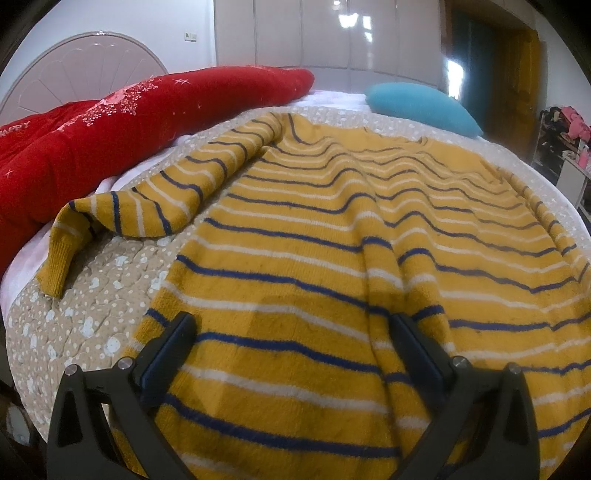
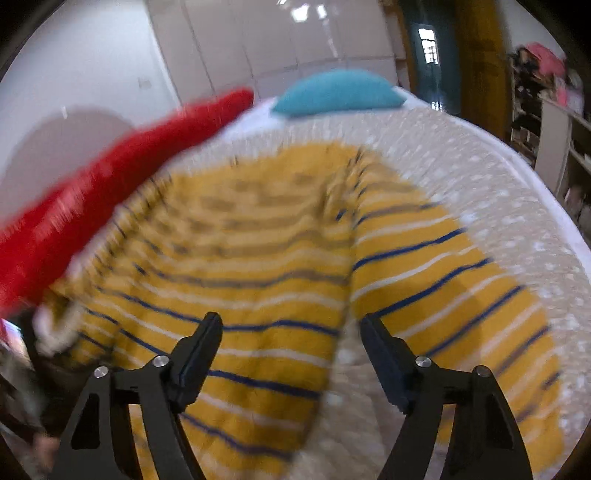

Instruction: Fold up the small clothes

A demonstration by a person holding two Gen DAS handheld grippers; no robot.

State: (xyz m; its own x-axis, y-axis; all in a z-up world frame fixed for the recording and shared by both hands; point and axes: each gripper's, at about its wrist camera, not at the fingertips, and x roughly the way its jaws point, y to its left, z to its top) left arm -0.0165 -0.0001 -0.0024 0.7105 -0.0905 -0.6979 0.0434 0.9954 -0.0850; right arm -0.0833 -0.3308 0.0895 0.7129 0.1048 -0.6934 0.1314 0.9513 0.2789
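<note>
A yellow sweater (image 1: 332, 229) with blue and white stripes lies spread flat on the bed. Its left sleeve (image 1: 147, 199) bends outward toward the red quilt. My left gripper (image 1: 291, 325) is open and empty, just above the sweater's near hem. In the blurred right wrist view the sweater (image 2: 240, 258) lies ahead, with its right sleeve (image 2: 454, 277) stretched along the right side. My right gripper (image 2: 291, 328) is open and empty, above the gap between the sweater body and that sleeve.
A beige dotted bedcover (image 1: 103, 295) lies under the sweater. A red quilt (image 1: 92, 129) lies along the left. A teal pillow (image 1: 421, 103) sits at the far end. White wardrobes (image 1: 314, 33) and a shelf (image 2: 546, 136) stand beyond the bed.
</note>
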